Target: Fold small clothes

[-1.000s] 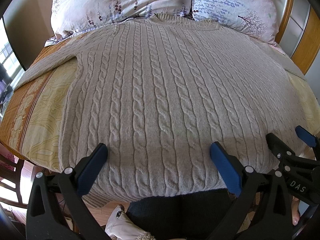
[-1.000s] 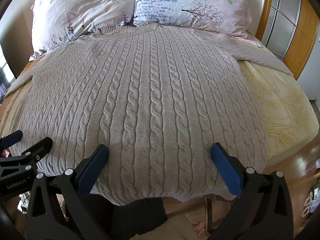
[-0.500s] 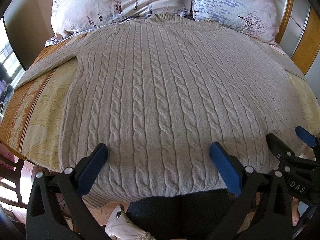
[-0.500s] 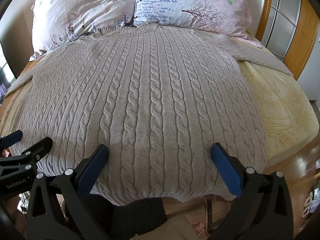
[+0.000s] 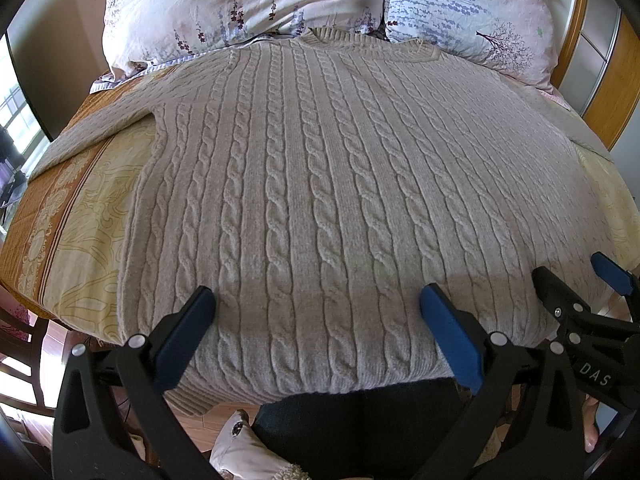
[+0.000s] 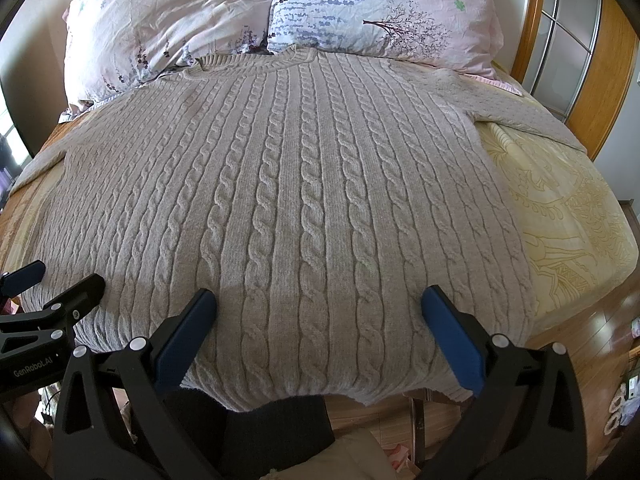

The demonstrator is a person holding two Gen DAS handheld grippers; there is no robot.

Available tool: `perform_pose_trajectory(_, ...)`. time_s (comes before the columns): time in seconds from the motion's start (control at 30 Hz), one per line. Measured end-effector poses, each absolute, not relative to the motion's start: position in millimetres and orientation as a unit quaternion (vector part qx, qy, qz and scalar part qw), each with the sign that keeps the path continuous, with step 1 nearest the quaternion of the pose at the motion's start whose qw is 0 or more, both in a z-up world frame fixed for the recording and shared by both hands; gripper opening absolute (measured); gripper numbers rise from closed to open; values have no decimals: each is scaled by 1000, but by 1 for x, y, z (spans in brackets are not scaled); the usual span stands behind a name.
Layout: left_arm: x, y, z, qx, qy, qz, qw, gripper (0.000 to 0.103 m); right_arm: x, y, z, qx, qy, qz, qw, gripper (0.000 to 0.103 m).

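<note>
A beige cable-knit sweater (image 5: 320, 168) lies flat and spread out on the bed, collar toward the pillows, hem hanging over the near edge; it also shows in the right wrist view (image 6: 304, 184). Its sleeves stretch out to both sides. My left gripper (image 5: 316, 312) is open and empty, hovering over the hem's left half. My right gripper (image 6: 320, 312) is open and empty over the hem's right half. Each gripper shows at the edge of the other's view: the right gripper (image 5: 580, 292) and the left gripper (image 6: 60, 284).
Two floral pillows (image 5: 248, 4) (image 6: 384, 12) rest at the head of the bed. A yellow patterned bedspread (image 6: 560, 216) shows on both sides of the sweater. A wooden headboard and wardrobe (image 6: 592, 40) stand at the right. The wooden floor (image 6: 592, 320) lies below the bed's near edge.
</note>
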State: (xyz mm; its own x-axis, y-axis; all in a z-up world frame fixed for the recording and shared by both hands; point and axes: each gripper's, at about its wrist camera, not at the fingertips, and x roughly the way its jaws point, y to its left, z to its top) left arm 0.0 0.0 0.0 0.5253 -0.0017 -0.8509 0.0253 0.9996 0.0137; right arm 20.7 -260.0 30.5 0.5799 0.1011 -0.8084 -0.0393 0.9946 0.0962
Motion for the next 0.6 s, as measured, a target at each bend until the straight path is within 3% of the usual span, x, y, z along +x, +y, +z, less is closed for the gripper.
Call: perform_pose_trajectory(0.6,0,0,0,12,487,-8,873,101,21,-260,32,34,456,39,888,102)
